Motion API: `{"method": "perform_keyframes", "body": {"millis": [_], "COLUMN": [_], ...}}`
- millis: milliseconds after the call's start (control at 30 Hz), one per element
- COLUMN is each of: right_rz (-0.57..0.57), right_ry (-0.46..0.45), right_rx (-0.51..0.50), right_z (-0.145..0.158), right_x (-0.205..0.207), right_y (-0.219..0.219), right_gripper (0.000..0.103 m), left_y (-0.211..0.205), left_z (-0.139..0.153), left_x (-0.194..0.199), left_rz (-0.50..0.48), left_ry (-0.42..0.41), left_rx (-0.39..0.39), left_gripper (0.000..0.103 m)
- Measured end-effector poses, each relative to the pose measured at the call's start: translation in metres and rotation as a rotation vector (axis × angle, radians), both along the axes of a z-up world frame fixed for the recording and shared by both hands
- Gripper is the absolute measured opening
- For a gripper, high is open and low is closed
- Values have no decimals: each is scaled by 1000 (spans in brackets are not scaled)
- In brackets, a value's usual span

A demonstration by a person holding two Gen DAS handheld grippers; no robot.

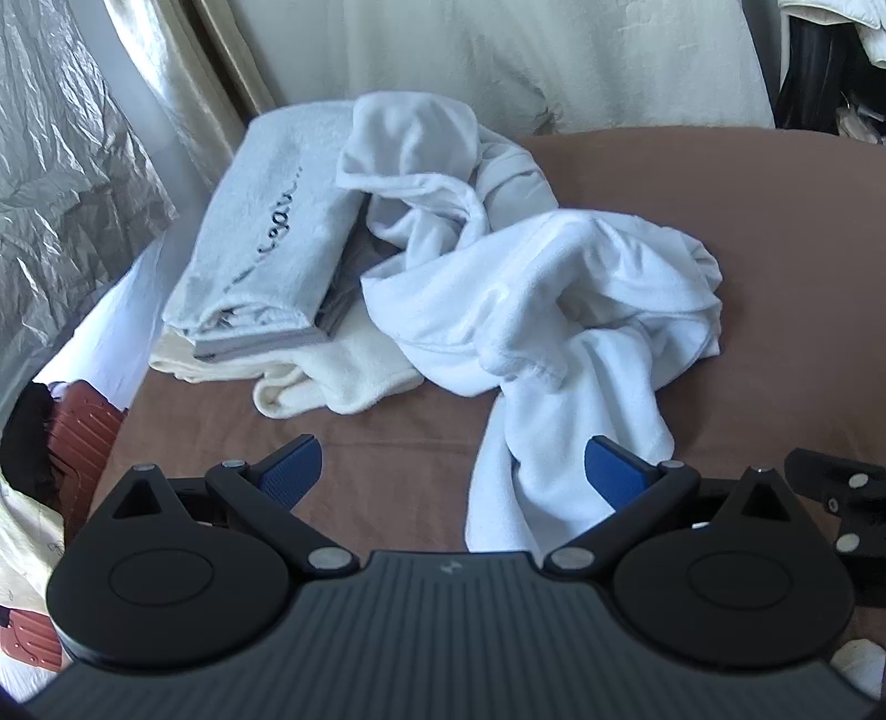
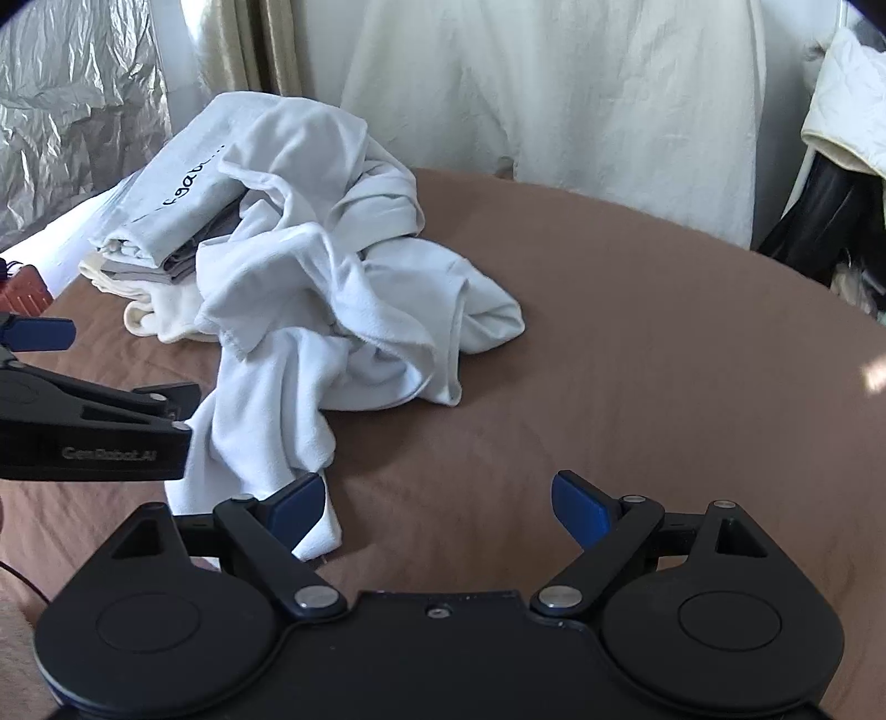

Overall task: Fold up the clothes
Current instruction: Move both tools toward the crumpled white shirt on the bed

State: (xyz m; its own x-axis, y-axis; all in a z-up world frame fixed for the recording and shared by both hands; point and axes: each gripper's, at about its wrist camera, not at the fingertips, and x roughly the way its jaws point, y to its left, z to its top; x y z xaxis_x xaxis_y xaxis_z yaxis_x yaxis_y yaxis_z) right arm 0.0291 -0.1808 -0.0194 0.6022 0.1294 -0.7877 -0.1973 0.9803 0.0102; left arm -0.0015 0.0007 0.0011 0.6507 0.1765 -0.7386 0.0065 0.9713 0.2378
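Observation:
A crumpled white garment [image 1: 531, 310] lies in a heap on the brown bed cover [image 1: 747, 232]; one end trails toward me. It also shows in the right wrist view [image 2: 332, 310]. My left gripper [image 1: 451, 473] is open and empty, with its right finger over the garment's trailing end. My right gripper [image 2: 437, 507] is open and empty, its left finger at the edge of that trailing end [image 2: 266, 443]. The left gripper's body [image 2: 94, 426] shows at the left of the right wrist view.
A stack of folded clothes [image 1: 266, 260] with a pale top piece bearing dark lettering sits at the back left, a cream piece [image 1: 332, 376] beneath. Pale curtains [image 1: 498, 50] hang behind. Silver foil [image 1: 61, 155] is at left. Dark items [image 2: 819, 221] stand at right.

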Motion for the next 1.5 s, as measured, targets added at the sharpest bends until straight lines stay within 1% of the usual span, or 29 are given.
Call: {"method": "perform_keyframes", "body": {"millis": [100, 167, 233, 300, 367, 400, 467, 533, 600, 767, 800, 867, 967, 1033, 1167, 1333, 1500], "right_rz": [-3, -15, -23, -33, -38, -49, -108, -146, -153, -97, -113, -177, -239, -229, -172, -110, -87], "right_ry": [-29, -44, -17, -4, -5, -8, -30, -37, -29, -54, -73, -89, -44, -31, -48, -48, -50], "right_rx": [-19, -19, -5, 7, 55, 98, 180, 203, 177, 172, 163, 143, 202, 252, 175, 157, 135], "right_z": [1, 0, -2, -2, 0, 1, 4, 5, 5, 7, 8, 9, 3, 1, 0, 1, -1], "right_x": [-4, -11, -14, -13, -13, -12, -14, -14, -12, -19, -21, -21, -16, -17, -20, -21, -26], "right_y": [-2, -2, -1, -1, 0, -2, -9, -12, -9, -5, -10, -21, -36, -38, -21, -10, -7], "right_gripper": [92, 92, 92, 92, 92, 92, 92, 92, 92, 92, 92, 92, 92, 91, 91, 91, 90], "left_y": [1, 4, 2, 1, -1, 1, 5, 7, 9, 15, 14, 13, 13, 15, 16, 17, 17], "left_z": [2, -1, -5, -8, -4, -3, -3, -4, -5, -7, -7, -9, -14, -18, -21, -24, -25], "left_x": [-3, 0, 3, 4, 7, 6, 6, 5, 3, 1, 1, 1, 5, 8, 10, 11, 12], "left_rz": [-13, -16, -22, -28, -30, -31, -28, -20, -18, -23, -26, -24, -15, -3, 9, 21, 25], "left_ry": [7, 47, 80, 91, 99, 101, 106, 112, 117, 121, 120, 126, 161, 184, 198, 208, 214], "left_rx": [-48, -67, -73, -86, -113, -131, -155, -155, -146, -160, -158, -154, -160, -179, -190, -197, -196], "left_gripper": [103, 103, 103, 103, 103, 103, 103, 103, 103, 103, 103, 103, 103, 103, 103, 103, 103]}}
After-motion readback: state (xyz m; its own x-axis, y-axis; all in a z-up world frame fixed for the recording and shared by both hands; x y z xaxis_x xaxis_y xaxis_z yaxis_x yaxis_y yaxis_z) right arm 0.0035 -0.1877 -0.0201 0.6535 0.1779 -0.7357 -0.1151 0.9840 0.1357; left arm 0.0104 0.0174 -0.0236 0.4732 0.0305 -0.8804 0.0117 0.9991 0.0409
